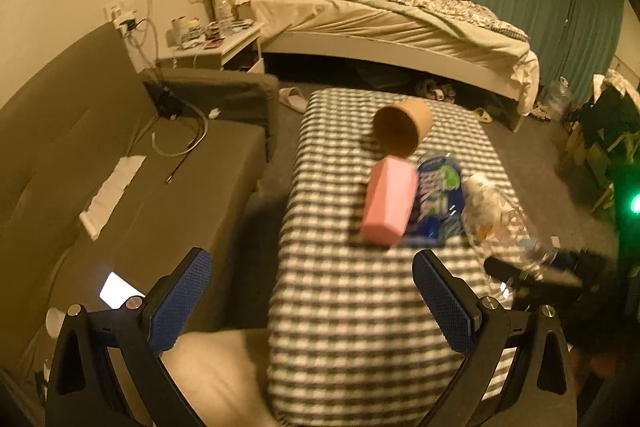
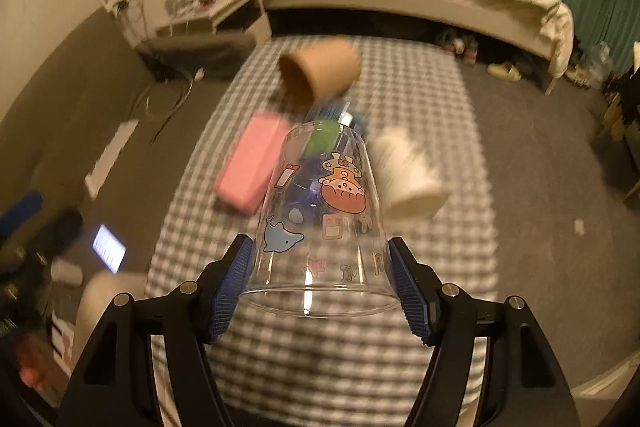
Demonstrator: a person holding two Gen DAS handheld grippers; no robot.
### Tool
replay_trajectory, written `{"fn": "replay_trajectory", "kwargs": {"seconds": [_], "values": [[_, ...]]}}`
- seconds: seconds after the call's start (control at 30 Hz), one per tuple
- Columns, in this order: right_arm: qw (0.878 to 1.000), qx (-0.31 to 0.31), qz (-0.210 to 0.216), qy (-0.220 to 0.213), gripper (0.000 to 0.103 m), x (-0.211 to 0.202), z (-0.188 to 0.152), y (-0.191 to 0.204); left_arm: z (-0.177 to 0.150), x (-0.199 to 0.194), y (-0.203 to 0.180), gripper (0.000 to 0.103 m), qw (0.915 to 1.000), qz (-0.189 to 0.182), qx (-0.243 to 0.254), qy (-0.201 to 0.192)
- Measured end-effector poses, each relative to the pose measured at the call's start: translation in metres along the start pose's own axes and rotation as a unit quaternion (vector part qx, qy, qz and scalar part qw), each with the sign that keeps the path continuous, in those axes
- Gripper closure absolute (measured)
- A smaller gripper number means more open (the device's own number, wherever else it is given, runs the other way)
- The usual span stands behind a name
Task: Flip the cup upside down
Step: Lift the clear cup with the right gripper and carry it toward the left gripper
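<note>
A clear plastic cup [image 2: 324, 219] with cartoon stickers is held in my right gripper [image 2: 320, 275]. The blue pads press its sides near the rim, with the rim toward the camera and the base pointing away, above the checkered bench [image 2: 320, 367]. In the left wrist view the same cup [image 1: 500, 223] shows blurred at the right, with the right gripper's dark body beside it. My left gripper [image 1: 312, 291] is open and empty, over the bench's near left edge.
On the checkered bench [image 1: 340, 307] lie a brown paper cup [image 1: 404, 131] on its side, a pink box [image 1: 388, 201] and a blue snack packet [image 1: 438, 199]. A white roll [image 2: 408, 179] lies to the right. A grey sofa [image 1: 120, 167] stands left, a bed [image 1: 380, 23] behind.
</note>
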State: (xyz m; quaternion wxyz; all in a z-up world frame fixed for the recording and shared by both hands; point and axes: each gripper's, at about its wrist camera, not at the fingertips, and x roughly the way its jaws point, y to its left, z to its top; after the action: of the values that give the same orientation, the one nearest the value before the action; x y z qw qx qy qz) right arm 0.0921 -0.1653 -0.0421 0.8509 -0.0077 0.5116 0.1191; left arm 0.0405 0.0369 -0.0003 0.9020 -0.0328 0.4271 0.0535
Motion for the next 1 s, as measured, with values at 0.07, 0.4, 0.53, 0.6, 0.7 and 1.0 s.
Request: {"fn": "replay_trajectory", "kwargs": {"seconds": [0.07,0.4,0.53,0.6,0.7,1.0], "values": [[1.0,-0.007,-0.003,0.01,0.035,0.014,-0.019,0.011,-0.01,0.002,0.009,0.0,0.9999,0.004,-0.006,0.007],[0.998,-0.009,-0.016,0.06,0.035,0.062,-0.069,0.021,-0.039,0.014,0.021,0.0,0.9993,0.006,-0.014,0.034],[0.998,-0.006,-0.011,0.065,0.034,0.063,-0.068,0.019,-0.041,0.019,0.013,0.0,0.9991,0.0,-0.004,0.041],[0.998,-0.004,-0.004,0.07,0.032,0.061,-0.066,0.017,-0.04,0.019,0.008,0.0,0.9991,0.0,0.003,0.042],[0.998,0.006,0.002,0.055,0.019,0.045,-0.062,0.01,-0.037,0.021,0.002,0.0,0.999,-0.002,0.01,0.045],[0.999,0.018,-0.029,0.001,0.016,-0.02,-0.049,-0.033,-0.018,0.036,-0.041,0.0,0.9972,-0.006,0.056,0.049]]}}
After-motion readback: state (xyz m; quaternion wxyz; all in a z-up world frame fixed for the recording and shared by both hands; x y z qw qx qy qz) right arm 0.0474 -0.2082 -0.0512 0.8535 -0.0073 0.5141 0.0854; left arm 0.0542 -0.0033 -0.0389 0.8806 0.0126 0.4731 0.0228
